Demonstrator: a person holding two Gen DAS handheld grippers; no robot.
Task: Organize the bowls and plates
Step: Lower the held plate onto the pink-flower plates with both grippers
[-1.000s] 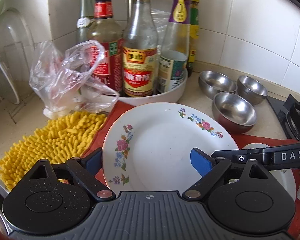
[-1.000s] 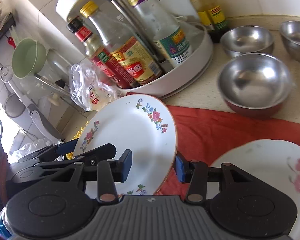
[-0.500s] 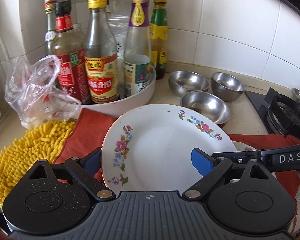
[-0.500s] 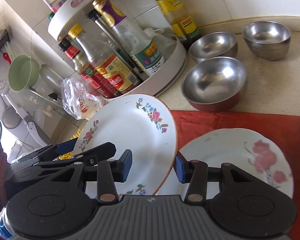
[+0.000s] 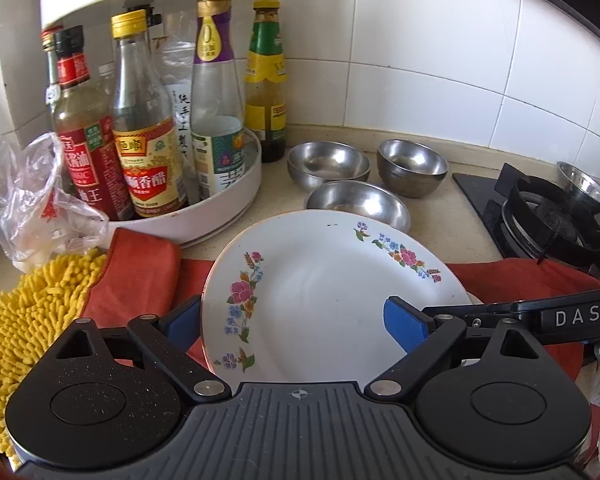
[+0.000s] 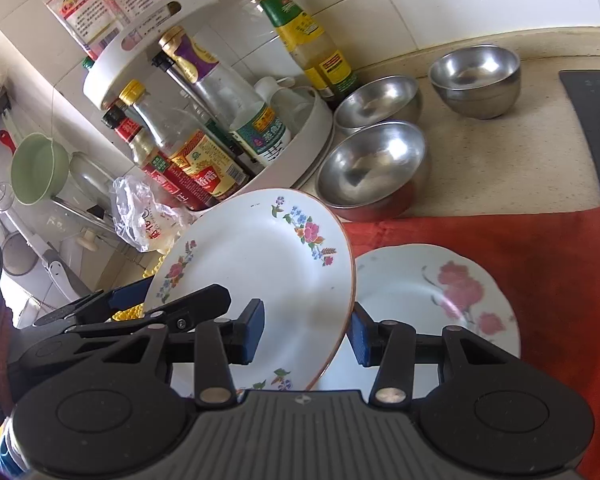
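Observation:
A white floral plate (image 5: 320,292) hangs tilted above the red cloth (image 5: 512,280). My right gripper (image 6: 306,332) is shut on its near right rim, one pad on the face and one beneath. My left gripper (image 5: 294,324) stands wide open. One of its fingers is under the plate's left rim, the other over the face, and I see no squeeze. A second plate with pink flowers (image 6: 432,292) lies flat on the cloth, partly under the held plate (image 6: 260,264). Three steel bowls (image 5: 356,204) (image 5: 328,164) (image 5: 412,168) sit behind on the counter.
A white turntable (image 5: 228,200) full of sauce bottles stands at the back left, with a plastic bag (image 5: 32,208) and a yellow shaggy mat (image 5: 24,320) in front of it. A black gas stove (image 5: 548,216) bounds the right. A dish rack with a green bowl (image 6: 40,168) sits far left.
Both grippers have carried the floral plate rightward along the counter. The bottles have slid left in view, the stove has come in, and the pink-flowered plate now lies just below the held one.

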